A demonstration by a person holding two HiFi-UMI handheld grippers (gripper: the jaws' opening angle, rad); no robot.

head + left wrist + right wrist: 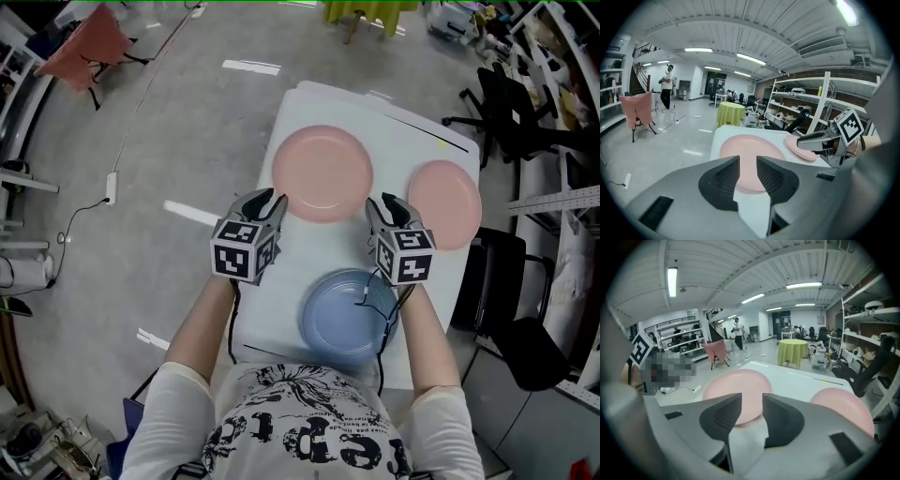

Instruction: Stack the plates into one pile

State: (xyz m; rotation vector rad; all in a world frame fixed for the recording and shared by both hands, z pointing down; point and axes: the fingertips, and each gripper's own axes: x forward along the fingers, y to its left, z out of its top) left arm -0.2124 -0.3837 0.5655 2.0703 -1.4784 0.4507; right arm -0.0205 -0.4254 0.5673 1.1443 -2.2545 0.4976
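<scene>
Lettering (309, 448) on shirt (183, 398) unreadable, left gripper (267, 200) fingers (723, 180) apart, right gripper (384, 202) likewise

This is a large open lab or workshop hall rather than a home: a polished grey concrete floor (169, 122) runs under a ribbed ceiling hung with fluorescent strip lights (750, 58) and a ceiling air-conditioning unit (822, 47). White metal shelving racks (806, 101) loaded with boxes and gear line one side, with black office chairs (511, 122) beside them. Further back stand a round table under a yellow-green cloth (731, 113), a staircase (640, 82) to an upper gallery and a standing person (668, 86), while a power strip (111, 187) lies cabled across the floor
</scene>
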